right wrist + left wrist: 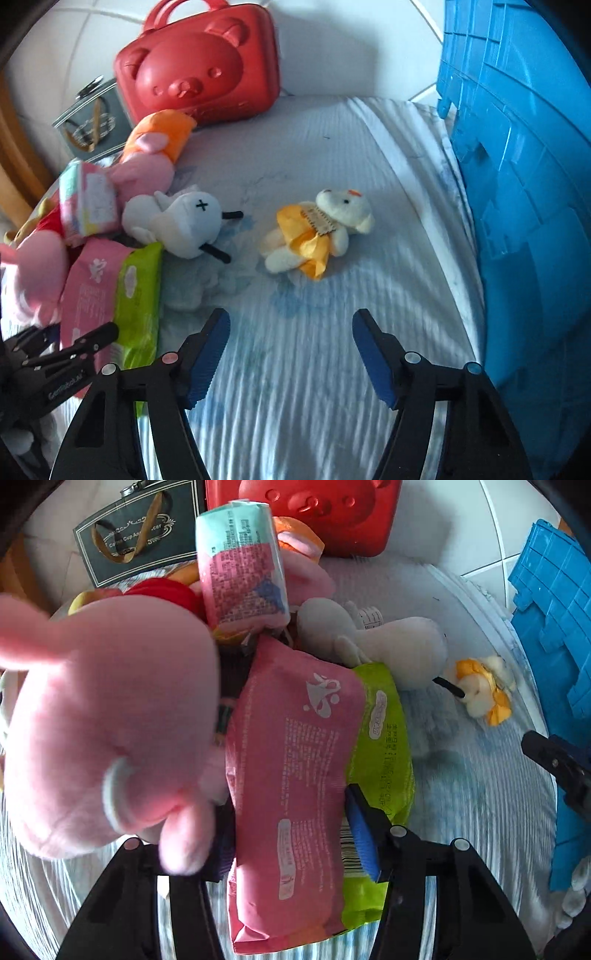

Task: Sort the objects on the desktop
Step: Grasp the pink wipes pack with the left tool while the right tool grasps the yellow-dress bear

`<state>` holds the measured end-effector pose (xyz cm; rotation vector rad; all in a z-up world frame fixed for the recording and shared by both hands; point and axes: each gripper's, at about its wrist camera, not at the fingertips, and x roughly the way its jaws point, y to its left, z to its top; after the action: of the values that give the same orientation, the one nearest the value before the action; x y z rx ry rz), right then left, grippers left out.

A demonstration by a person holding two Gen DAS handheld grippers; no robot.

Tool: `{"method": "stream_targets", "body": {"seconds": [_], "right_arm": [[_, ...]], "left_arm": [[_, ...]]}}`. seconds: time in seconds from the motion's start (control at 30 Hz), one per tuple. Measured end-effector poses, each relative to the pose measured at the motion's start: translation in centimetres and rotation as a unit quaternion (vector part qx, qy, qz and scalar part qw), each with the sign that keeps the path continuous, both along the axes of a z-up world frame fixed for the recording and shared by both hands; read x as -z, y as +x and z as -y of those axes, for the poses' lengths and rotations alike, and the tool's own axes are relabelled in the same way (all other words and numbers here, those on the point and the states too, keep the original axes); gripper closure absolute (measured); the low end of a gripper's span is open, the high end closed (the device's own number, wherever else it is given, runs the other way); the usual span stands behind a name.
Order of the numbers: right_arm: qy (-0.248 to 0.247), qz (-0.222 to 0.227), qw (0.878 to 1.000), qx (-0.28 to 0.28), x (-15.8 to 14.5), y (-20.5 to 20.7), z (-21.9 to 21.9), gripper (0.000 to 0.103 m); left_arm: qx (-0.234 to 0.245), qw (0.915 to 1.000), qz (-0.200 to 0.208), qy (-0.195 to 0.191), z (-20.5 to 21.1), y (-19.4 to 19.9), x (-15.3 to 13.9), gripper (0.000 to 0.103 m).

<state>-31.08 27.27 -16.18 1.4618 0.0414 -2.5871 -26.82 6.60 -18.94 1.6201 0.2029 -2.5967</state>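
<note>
My left gripper (291,834) has its jaws on either side of a pink wipes pack (295,782), which lies over a green wipes pack (384,738). A pink plush (107,716) hides its left finger. The pink pack (88,291) and green pack (138,295) also show in the right wrist view, with the left gripper (74,354) at them. My right gripper (291,350) is open and empty above the white cloth, short of a small bear in a yellow dress (317,232). A white plush with an x eye (181,221) lies left of the bear.
A blue crate (524,177) stands along the right edge. A red bear-face case (199,62) and a dark gift box (136,531) stand at the back. A mint-and-pink pack (243,568) and an orange-and-pink plush (155,147) lie in the left pile. A white cloth (314,387) covers the surface.
</note>
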Motion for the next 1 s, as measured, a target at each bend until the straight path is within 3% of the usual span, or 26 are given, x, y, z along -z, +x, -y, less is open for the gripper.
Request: {"method": "stream_targets", "body": {"seconds": [0.13, 0.27, 0.5, 0.53, 0.57, 0.6, 0.7, 0.8, 0.87, 0.97, 1.0], "right_arm": [[-0.006, 0.011, 0.999, 0.036, 1.2, -3.1, -0.6, 0.033], [-0.007, 0.02, 0.998, 0.061, 2.4, -5.6, -1.3, 0.016], [-0.024, 0.031, 0.997, 0.061, 4.3, -8.0, -0.9, 0.017], [-0.019, 0.033, 0.998, 0.056, 4.6, -8.1, -0.6, 0.022], [-0.027, 0.037, 0.998, 0.045, 4.8, -8.2, -0.3, 0.041], [-0.031, 0.03, 0.998, 0.04, 4.6, -8.1, -0.2, 0.053], [-0.012, 0.015, 1.0, 0.023, 3.7, -7.3, 0.6, 0.075], [-0.027, 0.01, 0.999, 0.014, 2.8, -5.9, 0.3, 0.084], [-0.03, 0.004, 1.0, 0.007, 2.0, -4.7, 0.3, 0.084], [-0.031, -0.006, 0.999, -0.013, 0.5, -2.8, 0.9, 0.085], [-0.03, -0.01, 0.999, -0.02, 0.2, -2.1, 1.3, 0.085]], "left_arm": [[0.004, 1.0, -0.005, 0.007, 0.0, -1.4, 0.4, 0.051], [0.004, 0.9998, -0.007, 0.016, 0.1, -2.4, 0.9, 0.05], [0.012, 0.9998, -0.013, 0.014, -0.3, -3.6, 1.0, 0.05], [0.013, 0.9998, -0.012, 0.013, -0.5, -3.8, 1.0, 0.05], [0.014, 0.9998, -0.012, 0.013, -0.5, -3.9, 0.9, 0.05], [0.016, 0.9997, -0.012, 0.011, -0.5, -3.9, 0.9, 0.05], [0.02, 0.9996, -0.014, 0.011, -0.7, -4.1, 0.5, 0.056], [0.026, 0.9995, -0.017, 0.01, -0.7, -3.0, -0.3, 0.062], [0.03, 0.9992, -0.027, 0.007, -0.9, -2.2, -1.2, 0.067], [0.036, 0.9984, -0.044, 0.008, -1.1, -1.4, -2.9, 0.078], [0.036, 0.9981, -0.049, 0.005, -1.1, -1.1, -3.5, 0.088]]}}
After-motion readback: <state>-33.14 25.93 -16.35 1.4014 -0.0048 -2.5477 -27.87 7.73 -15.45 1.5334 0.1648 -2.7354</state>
